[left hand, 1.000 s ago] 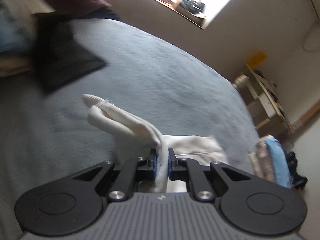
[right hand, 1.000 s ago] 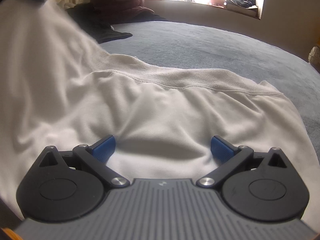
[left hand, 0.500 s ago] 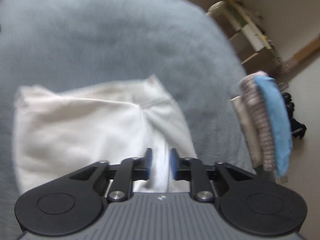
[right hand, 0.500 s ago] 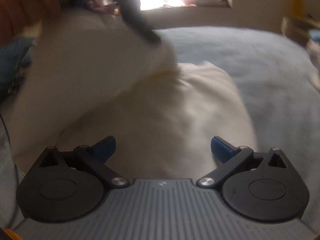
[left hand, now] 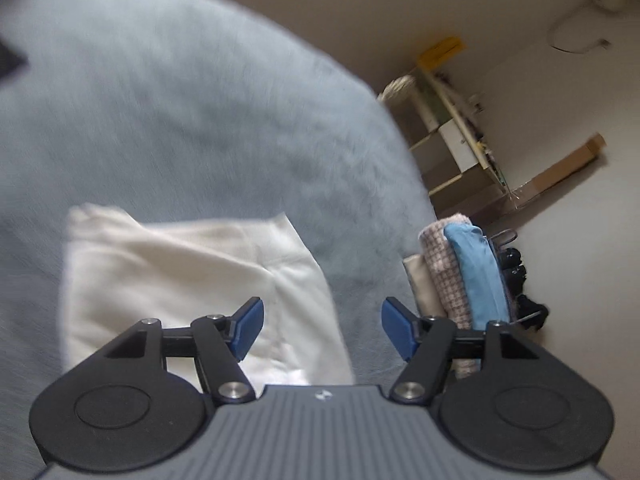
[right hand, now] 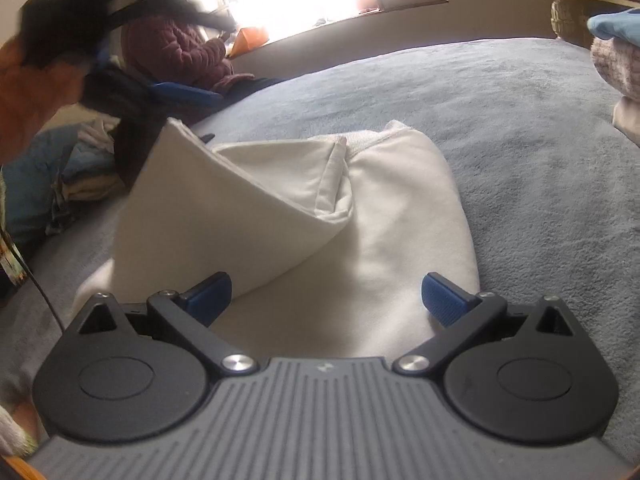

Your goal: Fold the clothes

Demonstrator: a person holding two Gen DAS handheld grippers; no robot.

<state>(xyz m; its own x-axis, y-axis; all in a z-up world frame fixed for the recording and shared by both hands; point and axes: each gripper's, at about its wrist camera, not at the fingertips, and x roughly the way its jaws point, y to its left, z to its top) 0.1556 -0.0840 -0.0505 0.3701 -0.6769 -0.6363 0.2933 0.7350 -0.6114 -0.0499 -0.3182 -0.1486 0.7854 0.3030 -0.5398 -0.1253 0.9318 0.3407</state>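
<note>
One cream-white cotton garment point(right hand: 328, 216), part-folded, lies on grey fleece bed point(right hand: 520, 128), long axis running away from both tools. Left tool point(left hand: 322, 330): jaws just opened, spread, nothing between them. Right tool point(right hand: 326, 300): spread above near hem, nearer. Containers: none seen.

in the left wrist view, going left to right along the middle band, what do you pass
white folded garment → bare grey bedspread → stack of folded clothes at the bed's edge: cream piece, pink checked piece, blue piece → dark clutter on the floor
</note>
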